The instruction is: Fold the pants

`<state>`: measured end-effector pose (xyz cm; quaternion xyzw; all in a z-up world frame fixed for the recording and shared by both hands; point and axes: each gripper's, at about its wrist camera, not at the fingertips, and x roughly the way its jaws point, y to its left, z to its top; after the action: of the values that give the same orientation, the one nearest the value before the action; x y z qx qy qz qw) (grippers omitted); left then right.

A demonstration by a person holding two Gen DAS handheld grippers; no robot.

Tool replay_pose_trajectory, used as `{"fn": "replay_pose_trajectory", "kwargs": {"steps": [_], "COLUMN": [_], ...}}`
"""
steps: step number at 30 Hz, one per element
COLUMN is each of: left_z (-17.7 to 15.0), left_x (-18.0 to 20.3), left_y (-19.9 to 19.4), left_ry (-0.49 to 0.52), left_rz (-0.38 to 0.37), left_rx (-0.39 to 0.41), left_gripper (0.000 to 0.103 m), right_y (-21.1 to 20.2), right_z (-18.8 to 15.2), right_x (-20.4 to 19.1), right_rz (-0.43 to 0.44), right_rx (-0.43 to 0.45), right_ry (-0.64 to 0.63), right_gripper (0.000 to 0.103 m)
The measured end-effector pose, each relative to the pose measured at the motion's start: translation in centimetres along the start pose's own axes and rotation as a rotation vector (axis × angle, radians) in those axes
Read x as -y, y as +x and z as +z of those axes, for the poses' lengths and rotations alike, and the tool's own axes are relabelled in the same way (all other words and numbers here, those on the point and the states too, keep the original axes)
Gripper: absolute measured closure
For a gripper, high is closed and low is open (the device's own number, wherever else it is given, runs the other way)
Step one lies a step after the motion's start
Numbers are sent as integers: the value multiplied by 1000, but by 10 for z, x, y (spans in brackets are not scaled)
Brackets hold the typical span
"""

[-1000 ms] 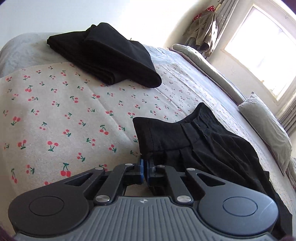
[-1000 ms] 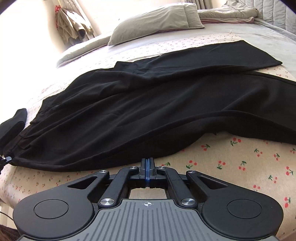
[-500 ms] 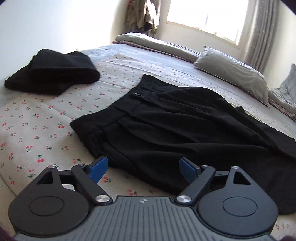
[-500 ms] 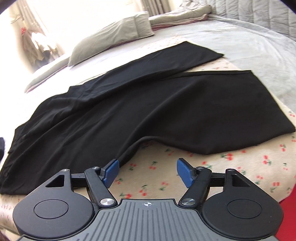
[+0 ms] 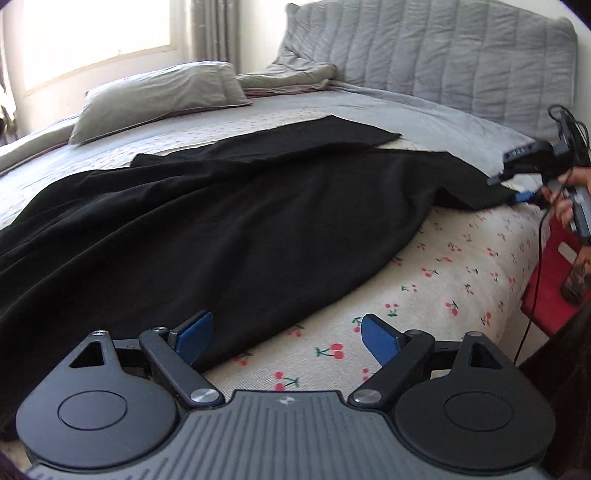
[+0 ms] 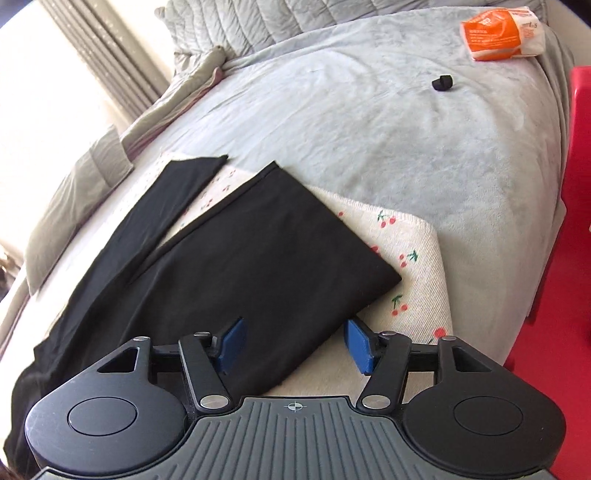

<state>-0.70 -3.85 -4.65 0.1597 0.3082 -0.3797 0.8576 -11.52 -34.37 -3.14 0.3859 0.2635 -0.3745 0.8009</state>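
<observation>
Black pants (image 5: 229, 221) lie spread flat on a cherry-print cloth (image 5: 454, 273) on the bed. My left gripper (image 5: 286, 334) is open and empty, low over the near edge of the near leg. In the right wrist view both leg ends show, the near one (image 6: 273, 258) and the far one (image 6: 173, 192), slightly apart. My right gripper (image 6: 291, 343) is open, its jaws standing either side of the near leg's hem edge. It also shows in the left wrist view (image 5: 524, 184) at the hem corner.
A grey pillow (image 5: 159, 96) and padded headboard (image 5: 443, 55) lie beyond the pants. An orange packet (image 6: 502, 33) and a small black object (image 6: 442, 82) sit on the grey blanket (image 6: 369, 110). A red object (image 6: 580, 221) stands beside the bed.
Both grippers went from shut to open. Both views swung right along the pants: the left from the waistband to the legs, the right to the leg hems.
</observation>
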Motion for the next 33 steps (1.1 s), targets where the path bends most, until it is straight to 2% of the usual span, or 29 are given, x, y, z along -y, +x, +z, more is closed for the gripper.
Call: {"fn": "replay_pose_trajectory", "kwargs": {"steps": [1,3,4,5,6,7,8,9,10,12,16,19,20,21,22,24,26,28,30,33], "left_z": [0,-2,-2,-1,2,5,7,8,9,10,9,9,12,17,21,30,40,53,68,95], "left_x": [6,17,20,22,22,24,23,22,22,28,39,45,45,43,41,35,32,28,23,14], "left_y": [9,19,21,22,24,27,29,31,31,29,22,25,23,20,14,6,1,2,7,20], "left_ry": [35,88,99,107,114,122,130,136,144,189,254,330,327,317,303,277,273,276,259,214], "left_rz": [0,20,29,45,72,94,95,79,57,46,-18,-21,-37,-68,-104,-152,-149,-137,-108,-80], "left_rx": [-13,-9,9,19,24,27,26,21,10,4,-20,-47,-58,-66,-60,-37,-7,13,26,36], "left_gripper": [18,27,30,40,53,57,68,89,95,99,99,97,93,83,75,45,32,30,18,10], "right_y": [4,10,11,11,10,8,6,2,0,-3,-2,6,4,2,-3,-12,-20,-25,-24,-16], "right_z": [1,5,6,10,13,15,18,22,25,28,28,27,27,27,29,33,38,45,49,54], "right_x": [0,0,1,4,4,5,5,7,8,11,14,16,15,14,12,9,6,0,-10,-31], "right_rz": [-18,-63,-75,-75,-82,-90,-91,-88,-85,-97,-178,-200,-211,-214,-238,-248,-226,-177,-132,-65], "right_rx": [19,54,64,74,85,101,120,132,135,139,138,84,89,101,122,171,201,202,191,175], "right_ry": [-3,-32,-50,-62,-69,-79,-92,-103,-106,-116,-158,-167,-170,-167,-160,-150,-121,-91,-81,-76], "right_gripper": [64,93,99,102,103,103,103,103,103,103,103,102,101,88,83,62,48,47,44,38]}}
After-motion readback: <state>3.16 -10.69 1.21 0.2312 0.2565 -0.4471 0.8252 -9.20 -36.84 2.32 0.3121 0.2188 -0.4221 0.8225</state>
